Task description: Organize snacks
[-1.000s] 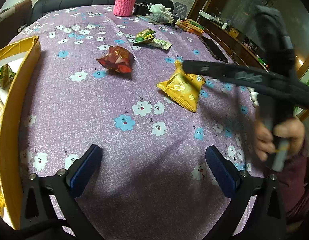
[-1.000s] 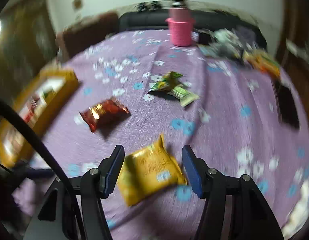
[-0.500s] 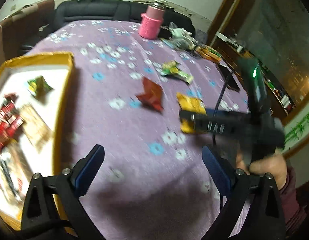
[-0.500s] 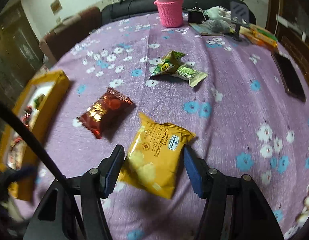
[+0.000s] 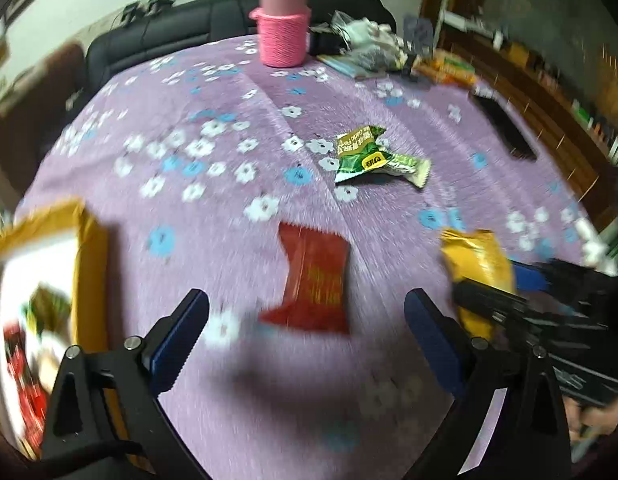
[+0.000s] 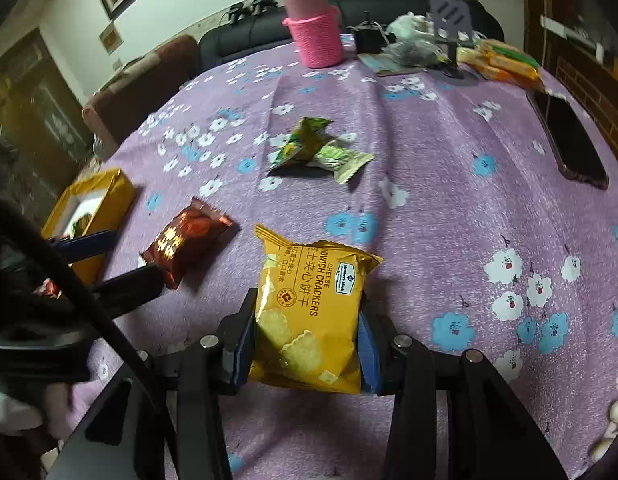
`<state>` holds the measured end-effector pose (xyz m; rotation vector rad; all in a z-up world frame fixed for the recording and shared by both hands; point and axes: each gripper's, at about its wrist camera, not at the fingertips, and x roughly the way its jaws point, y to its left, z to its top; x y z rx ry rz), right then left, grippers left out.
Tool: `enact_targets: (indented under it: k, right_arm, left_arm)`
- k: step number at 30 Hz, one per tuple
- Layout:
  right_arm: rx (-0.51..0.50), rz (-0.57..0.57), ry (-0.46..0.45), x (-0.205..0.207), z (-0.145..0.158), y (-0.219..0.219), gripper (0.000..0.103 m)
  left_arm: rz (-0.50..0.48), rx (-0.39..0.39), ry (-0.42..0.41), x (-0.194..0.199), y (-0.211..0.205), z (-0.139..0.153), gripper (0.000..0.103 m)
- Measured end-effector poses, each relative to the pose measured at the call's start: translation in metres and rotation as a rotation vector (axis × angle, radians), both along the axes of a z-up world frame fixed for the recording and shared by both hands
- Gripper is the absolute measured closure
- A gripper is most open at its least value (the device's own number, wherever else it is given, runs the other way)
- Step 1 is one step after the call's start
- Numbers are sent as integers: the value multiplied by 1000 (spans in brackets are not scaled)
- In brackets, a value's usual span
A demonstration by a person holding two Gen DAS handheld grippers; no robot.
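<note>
Two grippers work over a purple floral tablecloth whose middle lies largely bare. The yellow box sits at the left edge; a pink bottle and clutter line the far edge; a black phone lies near the right edge. The left gripper, jaws spread and empty, has swung from the box to above the red packet. The right gripper has just closed on the yellow cracker packet, now clamped between its pads near the front edge. Green packets lie mid-cloth.
</note>
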<state>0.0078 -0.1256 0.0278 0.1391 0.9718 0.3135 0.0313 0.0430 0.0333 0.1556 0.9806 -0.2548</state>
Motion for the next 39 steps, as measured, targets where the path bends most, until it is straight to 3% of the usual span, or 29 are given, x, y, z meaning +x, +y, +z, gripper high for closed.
enact_targets:
  k: [2,3,6,14,22,27,31,35,39]
  right_arm:
    - [15,-12,16,3,-4,-3,59]
    - [15,-15,20,4,-5,-4,59]
    - [14,-21,21,6,-6,-3,59]
    - [23,-18,-20,3,-3,-2,60]
    - [87,25,-120,-8,7,8,60]
    - [81,40,-161,-15,8,22,60]
    - [44,74,-176,-23,12,44,60]
    - [63,141,-183,-38,27,79,60]
    - [70,239,-184,-52,41,121,60]
  left_arm:
    - [-19,75,-11,8,-12,-9,18]
    - [-33,99,-4,11,-16,-15,37]
    - [-28,40,11,14,-12,-18,68]
    - [55,-101,-16,-10,26,1,69]
    - [167,-291,-145,-89,98,54,69]
    - [314,-315,-226,-135,164,71,69]
    - [415,-288,-258,-162,209,69,69]
    - [456,-286,-258,-173,232,59,69]
    - [477,-333,-248,-181,250,48,69]
